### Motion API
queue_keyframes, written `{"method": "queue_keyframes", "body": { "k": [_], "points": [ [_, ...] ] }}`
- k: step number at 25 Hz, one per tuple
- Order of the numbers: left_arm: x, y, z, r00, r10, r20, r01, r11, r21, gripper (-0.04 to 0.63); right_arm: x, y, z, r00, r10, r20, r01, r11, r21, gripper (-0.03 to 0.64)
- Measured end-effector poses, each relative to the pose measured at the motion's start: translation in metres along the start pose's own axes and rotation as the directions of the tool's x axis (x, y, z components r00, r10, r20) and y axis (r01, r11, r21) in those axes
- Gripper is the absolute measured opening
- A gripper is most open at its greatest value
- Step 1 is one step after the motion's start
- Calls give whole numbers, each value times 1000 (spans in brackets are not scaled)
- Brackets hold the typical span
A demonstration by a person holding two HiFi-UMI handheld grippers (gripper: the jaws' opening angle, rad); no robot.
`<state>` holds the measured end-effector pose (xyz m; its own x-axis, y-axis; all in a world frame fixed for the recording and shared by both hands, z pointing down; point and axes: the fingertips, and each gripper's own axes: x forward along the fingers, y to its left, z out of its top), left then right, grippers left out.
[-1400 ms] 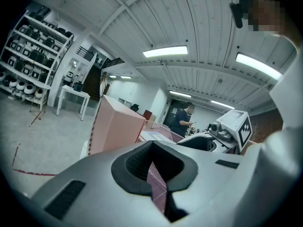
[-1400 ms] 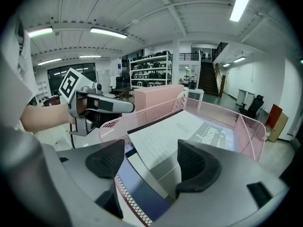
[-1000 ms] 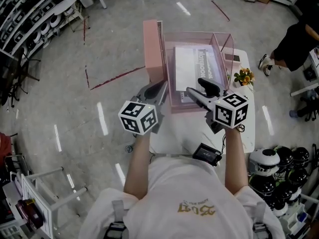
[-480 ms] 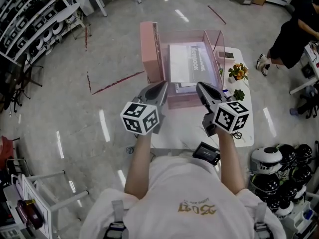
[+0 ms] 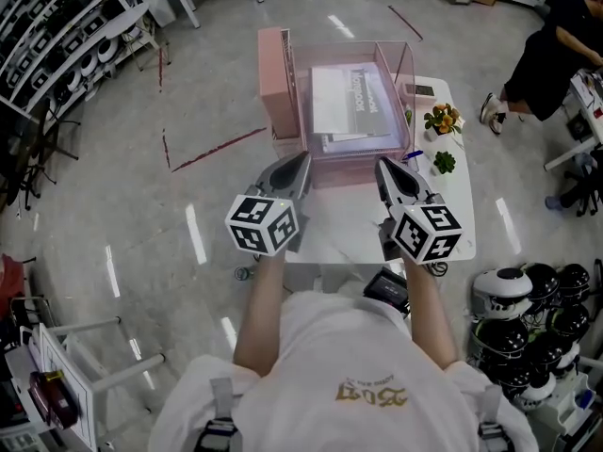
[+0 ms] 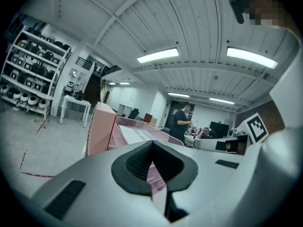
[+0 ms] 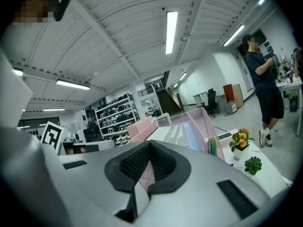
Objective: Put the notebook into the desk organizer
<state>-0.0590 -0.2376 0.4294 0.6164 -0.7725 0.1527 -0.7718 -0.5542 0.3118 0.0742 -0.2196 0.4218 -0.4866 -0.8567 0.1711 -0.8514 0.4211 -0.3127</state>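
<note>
The pink desk organizer (image 5: 282, 73) stands at the far end of the white table (image 5: 349, 224). A white notebook (image 5: 350, 102) lies flat inside it, cover up. My left gripper (image 5: 300, 164) hovers at the table's near left, shut and empty, just short of the organizer's front wall. My right gripper (image 5: 384, 169) hangs beside it at the near right, also shut with nothing between its pads. In the left gripper view the shut gripper (image 6: 151, 159) points at the organizer (image 6: 101, 131). The right gripper view shows the shut gripper (image 7: 148, 168) facing the organizer (image 7: 209, 126) and the notebook (image 7: 182, 131).
An orange flower pot (image 5: 441, 119) and a small green plant (image 5: 443, 162) stand on the table's right side. A black device (image 5: 387, 290) sits at the near edge. A person (image 5: 556, 45) stands at the far right; helmets (image 5: 528, 328) fill the lower right.
My right gripper was open over the notebook in the organizer; it has shut and drawn back toward me. The left gripper has stayed about where it was.
</note>
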Motion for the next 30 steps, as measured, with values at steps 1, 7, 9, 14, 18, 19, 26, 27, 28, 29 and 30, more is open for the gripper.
{"method": "queue_keyframes", "body": {
  "k": [1, 7, 9, 14, 18, 19, 26, 27, 28, 29, 30],
  "points": [
    [-1, -1, -2, 1000, 0, -1, 0, 1000, 0, 15, -3, -1, -2, 1000, -9, 0, 9, 1000, -3, 11],
    [-8, -5, -5, 1000, 8, -1, -8, 1000, 9, 15, -12, -6, -5, 999, -53, 6, 53, 998, -32, 11],
    [-9, -4, -5, 1000, 9, -1, -9, 1000, 10, 15, -13, -5, -4, 998, -60, 12, 61, 998, -34, 11],
    [-11, -4, -3, 1000, 10, -3, -10, 1000, 10, 15, -14, -4, -2, 997, -77, 14, 77, 996, -40, 11],
    [-8, -2, -3, 1000, 8, -3, -8, 1000, 8, 14, -14, -7, -3, 996, -89, 12, 89, 995, -45, 11],
    [-8, -2, -3, 1000, 7, -3, -7, 1000, 7, 15, -13, -8, -3, 996, -91, 12, 92, 995, -46, 11],
    [-7, -1, -4, 1000, 4, -6, -4, 1000, 2, 14, -12, -9, -4, 995, -100, 8, 100, 994, -46, 11],
    [-7, -1, -4, 1000, 4, -6, -4, 1000, 2, 15, -12, -10, -4, 995, -101, 8, 101, 994, -45, 11],
    [-7, -1, -4, 1000, 3, -7, -3, 1000, 1, 15, -12, -10, -4, 995, -101, 7, 101, 994, -44, 11],
    [-6, 0, -5, 1000, 3, -8, -3, 1000, 0, 14, -12, -10, -5, 995, -102, 6, 102, 994, -42, 11],
    [-6, 0, -5, 1000, 3, -9, -3, 1000, -1, 14, -12, -10, -5, 995, -102, 5, 102, 994, -41, 11]
  ]
}}
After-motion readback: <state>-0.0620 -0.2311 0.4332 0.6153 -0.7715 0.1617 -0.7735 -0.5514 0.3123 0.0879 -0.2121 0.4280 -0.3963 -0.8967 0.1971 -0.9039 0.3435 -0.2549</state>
